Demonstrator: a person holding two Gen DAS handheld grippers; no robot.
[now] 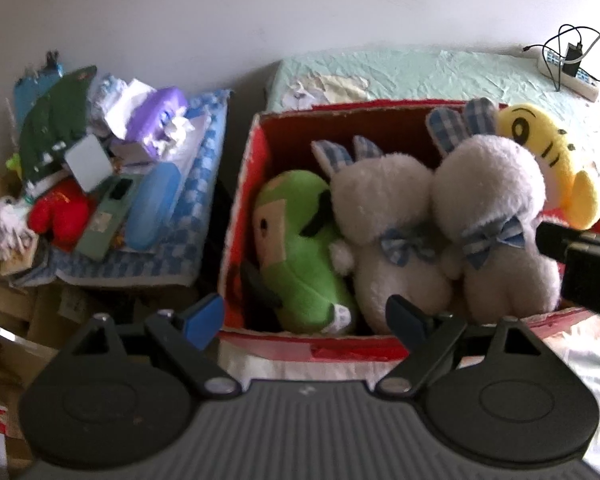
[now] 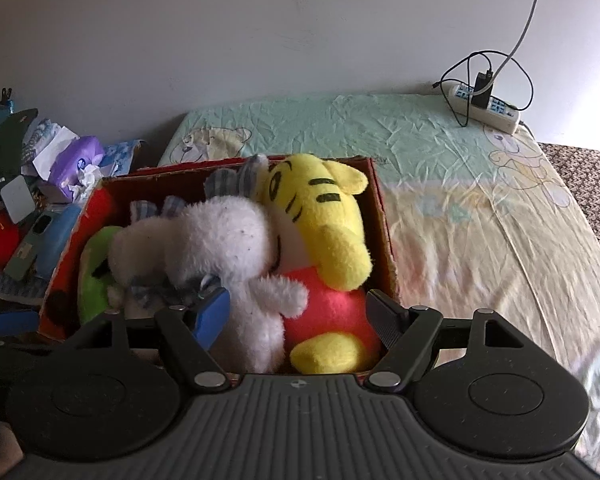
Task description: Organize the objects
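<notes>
The right gripper [image 2: 296, 316] hangs wide open and empty, close over the yellow tiger [image 2: 324, 216] standing upright in the red box [image 2: 384, 216] on the bed; the left gripper [image 1: 304, 316], also open and empty, hovers before the box's near rim

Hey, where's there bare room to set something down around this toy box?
The bedsheet is bare between the red box and the power strip. The box is packed with plush toys, and the pile on its other side is crowded.
</notes>
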